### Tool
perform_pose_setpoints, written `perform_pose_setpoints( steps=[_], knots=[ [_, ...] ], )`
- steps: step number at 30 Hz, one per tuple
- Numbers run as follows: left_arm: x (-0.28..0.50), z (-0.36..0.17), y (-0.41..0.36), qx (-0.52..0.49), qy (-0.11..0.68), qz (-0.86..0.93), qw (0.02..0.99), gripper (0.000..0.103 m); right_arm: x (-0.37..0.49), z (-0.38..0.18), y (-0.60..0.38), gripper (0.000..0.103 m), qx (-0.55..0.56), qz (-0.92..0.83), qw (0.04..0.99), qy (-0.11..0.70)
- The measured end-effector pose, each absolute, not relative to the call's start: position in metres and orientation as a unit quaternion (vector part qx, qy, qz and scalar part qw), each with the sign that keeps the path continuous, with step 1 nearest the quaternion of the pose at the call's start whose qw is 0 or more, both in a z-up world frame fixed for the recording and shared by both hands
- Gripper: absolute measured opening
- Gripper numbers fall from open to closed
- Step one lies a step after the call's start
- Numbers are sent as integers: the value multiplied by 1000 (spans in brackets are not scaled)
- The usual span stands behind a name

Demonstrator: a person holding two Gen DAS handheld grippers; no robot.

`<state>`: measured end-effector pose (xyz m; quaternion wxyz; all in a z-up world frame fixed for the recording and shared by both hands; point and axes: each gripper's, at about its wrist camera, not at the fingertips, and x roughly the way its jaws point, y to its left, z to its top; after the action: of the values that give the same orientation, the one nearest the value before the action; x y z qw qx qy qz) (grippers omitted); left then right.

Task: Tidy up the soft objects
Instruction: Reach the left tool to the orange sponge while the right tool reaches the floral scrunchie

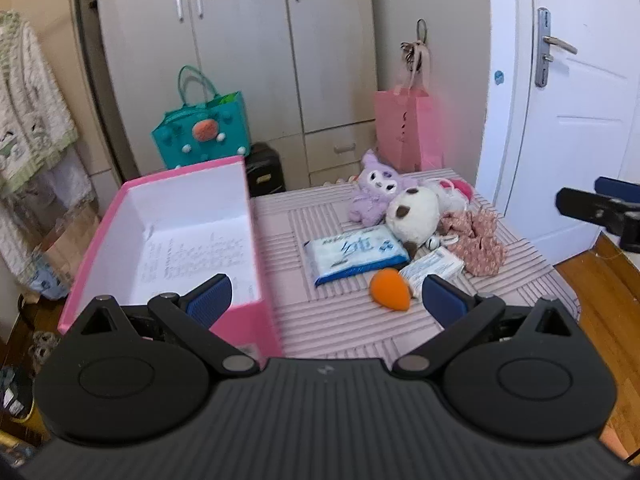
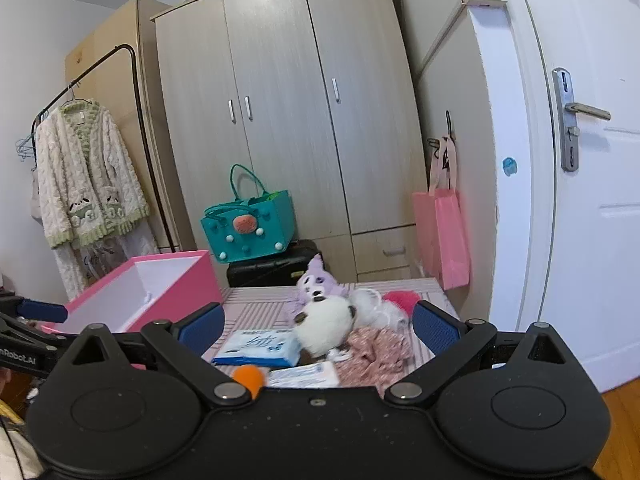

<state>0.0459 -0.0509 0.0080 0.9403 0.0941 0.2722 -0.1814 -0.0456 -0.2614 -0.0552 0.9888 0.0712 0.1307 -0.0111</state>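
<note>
A pink box (image 1: 256, 240) with a white inside stands open at the left of the striped pink mat (image 1: 320, 320). To its right lie a purple plush (image 1: 372, 190), a white plush with brown spots (image 1: 414, 216), a blue tissue pack (image 1: 354, 254), a smaller white pack (image 1: 434, 268), an orange sponge (image 1: 390, 290) and a floral scrunchie (image 1: 478, 242). My left gripper (image 1: 326, 300) hovers open above the mat's near side, nothing between its fingers. My right gripper (image 2: 318, 328) is open too, low before the white plush (image 2: 326, 326) and scrunchie (image 2: 378, 350).
A teal bag (image 2: 248, 228) sits on a black case (image 2: 276, 268) by the wardrobe (image 2: 288, 120). A pink paper bag (image 2: 442, 236) hangs at the right, beside the white door (image 2: 580, 200). A robe (image 2: 88, 176) hangs on a rack at left. Wood floor lies right of the mat.
</note>
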Motion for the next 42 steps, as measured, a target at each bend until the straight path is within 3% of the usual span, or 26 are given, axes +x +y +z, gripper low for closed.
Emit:
perform_pose_setpoints(
  steps=[3,9,15,20,22,30,34,38,42],
  knots=[
    [52,-4,-62,94,242,-192,946,101,-33,-68,-259,101,15,-42,991,123],
    [86,-30,-83,88,264,-204,939,101,-4,-95,-262,101,-57,-99,983,141],
    [100,-58,-103,110,251,-224,935,100,25,-110,-287,100,-10,-91,979,182],
    [113,-77,-116,113,277,-252,920,100,47,-125,-299,89,14,-74,976,206],
    [121,-85,-116,92,299,-266,912,96,51,-128,-300,89,22,-59,975,213],
    [137,-109,-119,85,323,-262,906,64,73,-142,-300,88,34,-18,971,236],
    [140,-115,-121,88,308,-237,917,63,85,-148,-300,88,33,-13,969,244],
    [140,-116,-123,86,302,-247,917,63,96,-155,-301,79,37,-11,965,258],
    [144,-119,-119,65,307,-256,914,63,104,-162,-306,64,53,0,960,275]
  ],
)
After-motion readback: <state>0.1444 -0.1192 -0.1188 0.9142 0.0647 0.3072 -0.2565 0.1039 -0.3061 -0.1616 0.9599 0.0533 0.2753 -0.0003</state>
